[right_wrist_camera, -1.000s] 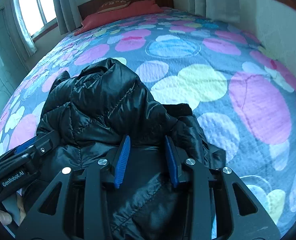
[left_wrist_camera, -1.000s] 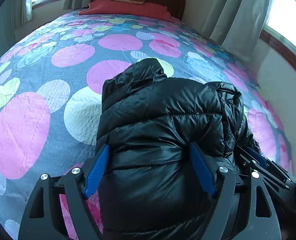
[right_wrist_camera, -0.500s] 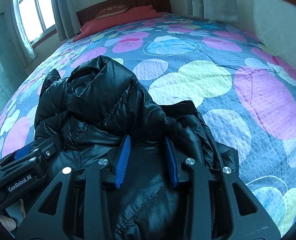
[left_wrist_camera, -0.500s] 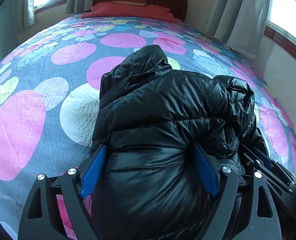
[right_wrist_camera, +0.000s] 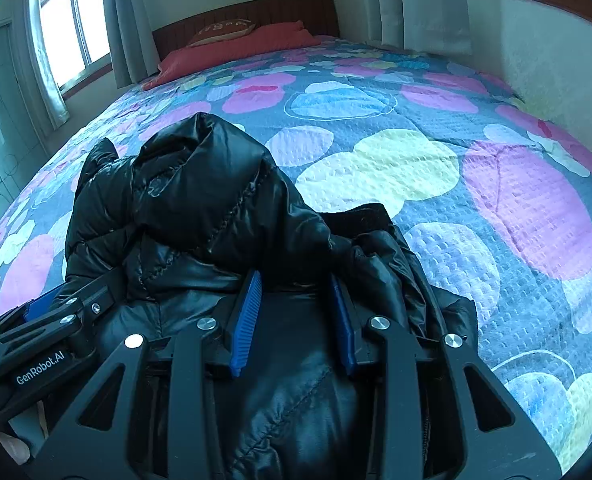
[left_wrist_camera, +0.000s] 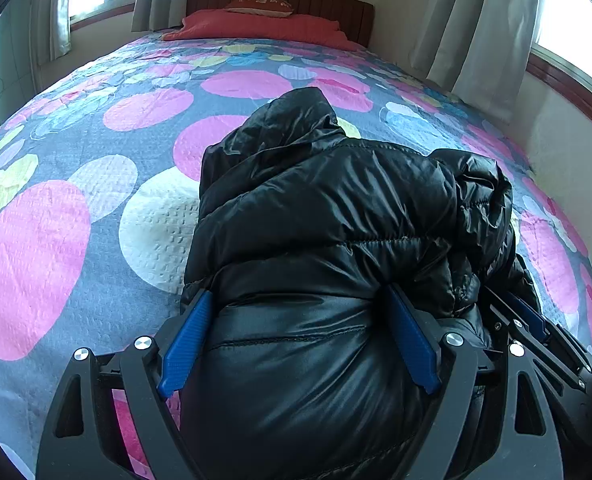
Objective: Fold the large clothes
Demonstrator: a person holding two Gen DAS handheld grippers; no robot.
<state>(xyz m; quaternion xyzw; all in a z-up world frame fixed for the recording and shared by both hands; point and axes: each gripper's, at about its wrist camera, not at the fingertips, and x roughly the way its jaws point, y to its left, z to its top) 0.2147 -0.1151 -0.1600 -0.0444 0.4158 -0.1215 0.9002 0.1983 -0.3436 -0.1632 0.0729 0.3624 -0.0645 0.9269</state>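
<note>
A shiny black puffer jacket (left_wrist_camera: pixel 328 208) lies bunched on the bed, its hood end pointing toward the headboard. My left gripper (left_wrist_camera: pixel 298 320) has its blue pads spread wide around a thick fold of the jacket's near end, which fills the gap. My right gripper (right_wrist_camera: pixel 294 304) has its blue pads closer together, clamped on another part of the jacket (right_wrist_camera: pixel 200 200). The right gripper shows at the left wrist view's lower right (left_wrist_camera: pixel 536 328); the left gripper shows at the right wrist view's lower left (right_wrist_camera: pixel 48 320).
The bed has a grey cover (left_wrist_camera: pixel 76 200) with pink, white, yellow and blue circles. Red pillows (left_wrist_camera: pixel 256 28) lie by a wooden headboard (right_wrist_camera: pixel 256 12). Curtained windows stand on both sides, and a wall (right_wrist_camera: pixel 536 40) runs along the bed's right.
Both grippers have lifted the jacket's near end and pushed it forward toward the headboard; the bundle stands taller and more bunched. Both grips are unchanged.
</note>
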